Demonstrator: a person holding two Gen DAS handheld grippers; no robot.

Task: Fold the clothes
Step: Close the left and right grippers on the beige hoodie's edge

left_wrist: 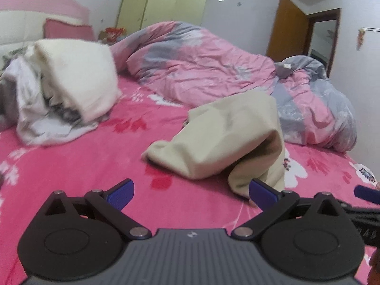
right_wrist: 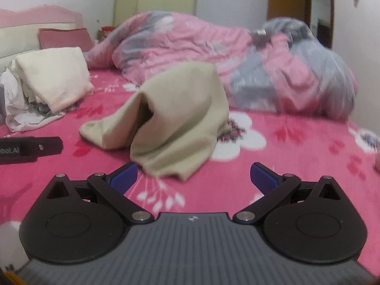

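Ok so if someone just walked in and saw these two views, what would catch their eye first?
Probably the beige garment, heaped in a crumpled tent in the middle of the bright pink floral bedsheet, just ahead of both open grippers, left and right. Behind it a pink and grey duvet lies bunched along the far side, with a cream pillow at the left.

A home bedroom — bed (left_wrist: 71, 166), rumpled duvet (left_wrist: 213, 66), wardrobe (left_wrist: 163, 2).

I see a plain beige garment (right_wrist: 175, 109) on my hot-pink bedsheet (left_wrist: 83, 166), which is printed with white flowers and red leaves. Behind the garment, the duvet (left_wrist: 213, 64) is blotched pink, grey and white. Left of the garment sits a cream pillow (left_wrist: 78, 76). My finger pads (right_wrist: 124, 178) are blue.
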